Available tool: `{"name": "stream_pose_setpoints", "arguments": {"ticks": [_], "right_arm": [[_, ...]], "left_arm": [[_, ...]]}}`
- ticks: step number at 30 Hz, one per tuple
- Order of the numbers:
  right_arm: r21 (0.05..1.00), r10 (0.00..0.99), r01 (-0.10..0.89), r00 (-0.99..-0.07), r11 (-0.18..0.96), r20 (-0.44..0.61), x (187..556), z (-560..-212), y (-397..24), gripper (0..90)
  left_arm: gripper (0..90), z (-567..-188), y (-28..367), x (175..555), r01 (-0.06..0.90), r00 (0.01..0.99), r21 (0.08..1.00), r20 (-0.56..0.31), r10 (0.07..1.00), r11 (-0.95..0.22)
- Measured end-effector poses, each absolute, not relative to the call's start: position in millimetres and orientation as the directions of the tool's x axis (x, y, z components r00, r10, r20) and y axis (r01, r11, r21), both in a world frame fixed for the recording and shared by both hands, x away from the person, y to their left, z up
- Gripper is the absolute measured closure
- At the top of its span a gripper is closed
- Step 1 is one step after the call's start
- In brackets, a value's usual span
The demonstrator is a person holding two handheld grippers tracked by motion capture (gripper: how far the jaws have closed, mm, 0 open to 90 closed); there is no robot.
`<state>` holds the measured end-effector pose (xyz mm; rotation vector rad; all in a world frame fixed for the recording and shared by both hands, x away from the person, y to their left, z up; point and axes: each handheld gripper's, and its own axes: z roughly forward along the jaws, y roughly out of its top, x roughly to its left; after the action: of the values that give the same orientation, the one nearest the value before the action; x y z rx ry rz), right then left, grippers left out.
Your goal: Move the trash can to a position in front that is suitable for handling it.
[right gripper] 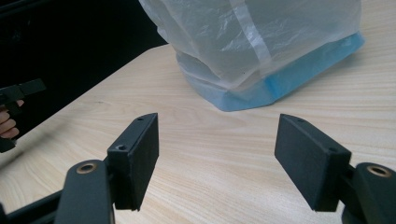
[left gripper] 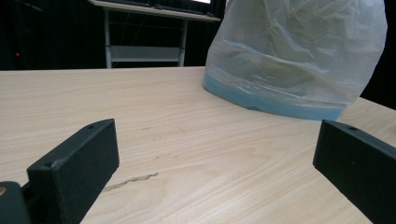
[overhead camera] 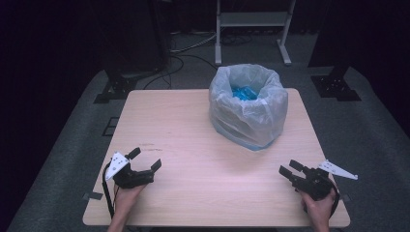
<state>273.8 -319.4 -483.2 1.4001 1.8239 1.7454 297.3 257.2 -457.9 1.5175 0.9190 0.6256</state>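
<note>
Your left gripper (overhead camera: 144,160) rests low at the near edge of the desk (overhead camera: 193,145), its fingers (left gripper: 74,168) spread wide with nothing between them. Your right gripper (overhead camera: 289,169) sits at the opposite near corner, fingers (right gripper: 135,154) likewise parted and empty. Well ahead of both pairs of fingers stands the bin (overhead camera: 247,106), blue with a translucent plastic liner.

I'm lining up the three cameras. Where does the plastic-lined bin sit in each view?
High view: the bin stands at the table's far centre-right.
Left gripper view: the bin is upper right, beyond the open jaws.
Right gripper view: the bin is top centre.
Shared landmark: its blue base edge on the wooden table.
</note>
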Motion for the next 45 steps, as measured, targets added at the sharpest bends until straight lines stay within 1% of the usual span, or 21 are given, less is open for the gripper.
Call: {"name": "stream_pose_setpoints", "arguments": {"ticks": [5, 9, 10, 11, 15, 18, 22, 23, 26, 30, 32, 38, 40, 41, 43, 45], "right_arm": [[0.873, 0.745, 0.448, -0.513, -0.192, 0.426, 274, -481, -318, 29.5], [0.887, 0.742, 0.429, -0.537, -0.168, 0.4, 278, -469, -311, 29.5], [0.896, 0.739, 0.419, -0.557, -0.144, 0.379, 282, -460, -305, 29.5], [0.896, 0.739, 0.419, -0.557, -0.144, 0.379, 282, -460, -305, 29.5], [0.916, 0.725, 0.393, -0.609, -0.076, 0.321, 291, -436, -291, 29.5], [0.925, 0.711, 0.378, -0.643, -0.03, 0.286, 298, -419, -281, 29.5], [0.938, 0.665, 0.346, -0.705, 0.018, 0.247, 311, -386, -263, 29.2], [0.938, 0.665, 0.346, -0.705, 0.018, 0.247, 311, -386, -263, 29.2], [0.946, 0.641, 0.321, -0.737, 0.053, 0.215, 320, -367, -251, 29.2], [0.952, 0.608, 0.286, -0.777, 0.107, 0.165, 335, -338, -231, 28.9], [0.954, 0.603, 0.277, -0.783, 0.115, 0.155, 339, -334, -228, 28.9], [0.945, 0.579, 0.285, -0.802, 0.158, 0.145, 364, -315, -208, 28.9], [0.942, 0.577, 0.283, -0.806, 0.181, 0.132, 374, -310, -202, 28.9], [0.937, 0.572, 0.289, -0.81, 0.196, 0.13, 384, -306, -195, 28.9], [0.934, 0.57, 0.293, -0.811, 0.206, 0.128, 390, -304, -192, 28.9], [0.923, 0.569, 0.305, -0.813, 0.235, 0.123, 405, -301, -183, 30.6]], "left_arm": [[0.0, -459, 258, 297, 0.206, 0.545, 0.979, -0.126, 0.829, 0.013], [0.0, -459, 259, 298, 0.204, 0.553, 0.979, -0.116, 0.825, 0.002], [0.0, -459, 260, 298, 0.203, 0.55, 0.979, -0.126, 0.826, 0.015], [0.0, -459, 260, 298, 0.203, 0.55, 0.979, -0.126, 0.826, 0.015], [0.0, -461, 261, 298, 0.214, 0.552, 0.977, -0.135, 0.823, 0.017], [0.0, -462, 259, 300, 0.224, 0.557, 0.974, -0.166, 0.814, 0.045], [0.0, -462, 258, 300, 0.226, 0.566, 0.973, -0.168, 0.807, 0.043], [0.0, -462, 258, 300, 0.226, 0.566, 0.973, -0.168, 0.807, 0.043], [0.0, -461, 258, 299, 0.223, 0.566, 0.974, -0.165, 0.808, 0.042], [0.0, -461, 259, 299, 0.226, 0.564, 0.973, -0.175, 0.807, 0.052], [0.0, -461, 259, 299, 0.228, 0.563, 0.972, -0.176, 0.807, 0.053], [0.0, -461, 259, 300, 0.229, 0.568, 0.972, -0.177, 0.803, 0.053], [0.0, -461, 259, 300, 0.229, 0.57, 0.972, -0.175, 0.803, 0.05], [0.0, -461, 259, 300, 0.23, 0.571, 0.972, -0.178, 0.802, 0.052], [0.0, -461, 258, 300, 0.23, 0.572, 0.972, -0.179, 0.801, 0.053], [0.0, -461, 258, 300, 0.23, 0.574, 0.972, -0.177, 0.8, 0.05]]}}
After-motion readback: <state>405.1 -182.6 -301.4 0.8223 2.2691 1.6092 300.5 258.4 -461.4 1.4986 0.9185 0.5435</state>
